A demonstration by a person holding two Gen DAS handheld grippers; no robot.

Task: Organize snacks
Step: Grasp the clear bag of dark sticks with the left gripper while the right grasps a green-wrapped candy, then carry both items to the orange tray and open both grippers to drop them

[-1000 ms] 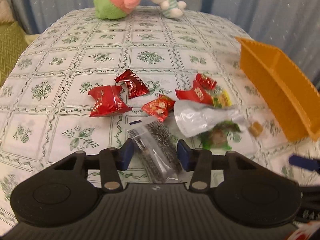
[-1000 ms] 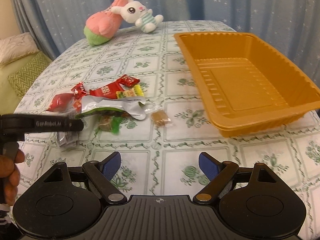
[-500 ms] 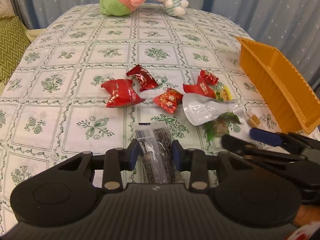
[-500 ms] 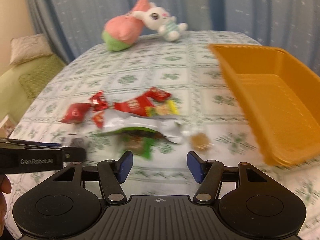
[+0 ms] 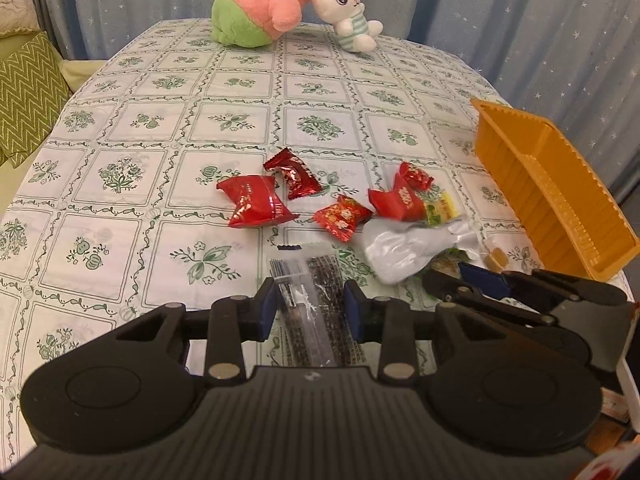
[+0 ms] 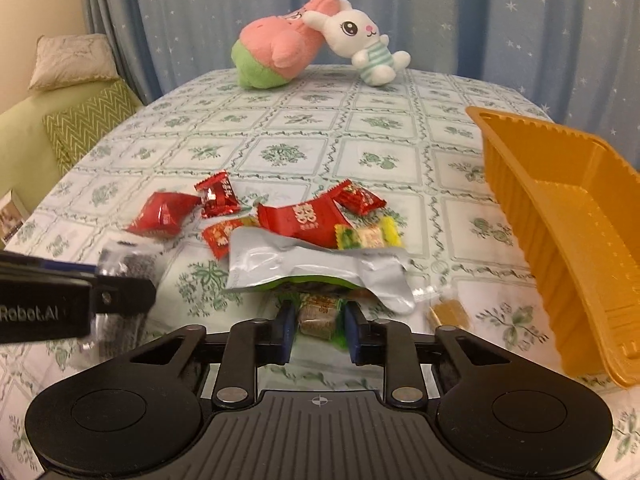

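Observation:
My left gripper (image 5: 310, 306) is shut on a clear packet of dark snack (image 5: 314, 292), held just above the tablecloth. My right gripper (image 6: 318, 330) has its blue pads either side of a green-wrapped brown snack (image 6: 320, 314) that lies partly under a silver pouch (image 6: 312, 266); the pads touch its wrapper. Several red candies (image 6: 300, 220) and a yellow-green candy (image 6: 368, 236) lie just beyond. The orange tray (image 6: 560, 216) stands empty to the right. The right gripper also shows in the left wrist view (image 5: 480, 280).
A small brown candy in clear wrap (image 6: 448, 312) lies between the pouch and the tray. A pink-green plush (image 6: 276, 56) and a white rabbit plush (image 6: 360, 44) sit at the table's far edge. A green cushion (image 6: 84, 128) lies off the table to the left.
My left gripper closed on the clear packet and drew it back. My right gripper swung left from the tray and narrowed its jaws around the green-wrapped snack.

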